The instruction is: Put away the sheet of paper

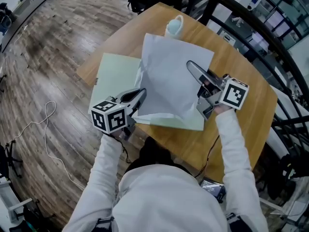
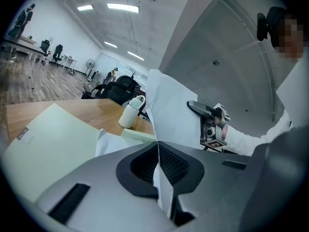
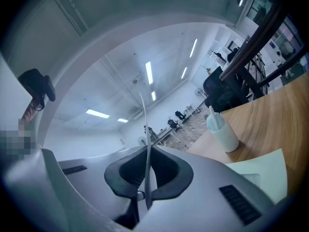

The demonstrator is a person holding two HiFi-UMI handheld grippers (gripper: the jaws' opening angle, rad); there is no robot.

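A white sheet of paper (image 1: 171, 81) is held up over a pale green folder (image 1: 113, 76) that lies open on the round wooden table (image 1: 241, 76). My left gripper (image 1: 141, 94) is shut on the sheet's left edge; in the left gripper view the sheet (image 2: 169, 105) rises from between the closed jaws of the left gripper (image 2: 158, 145). My right gripper (image 1: 191, 65) is shut on the sheet's right part. Its own view shows the sheet (image 3: 145, 124) edge-on as a thin strip pinched in the right gripper (image 3: 147, 150). The right gripper (image 2: 203, 108) also shows in the left gripper view.
A small white bottle with a loop handle (image 1: 175, 27) stands at the table's far edge, behind the sheet. A dark railing (image 1: 270, 37) runs past the table's right side. A white cable (image 1: 46, 124) lies on the wooden floor at the left.
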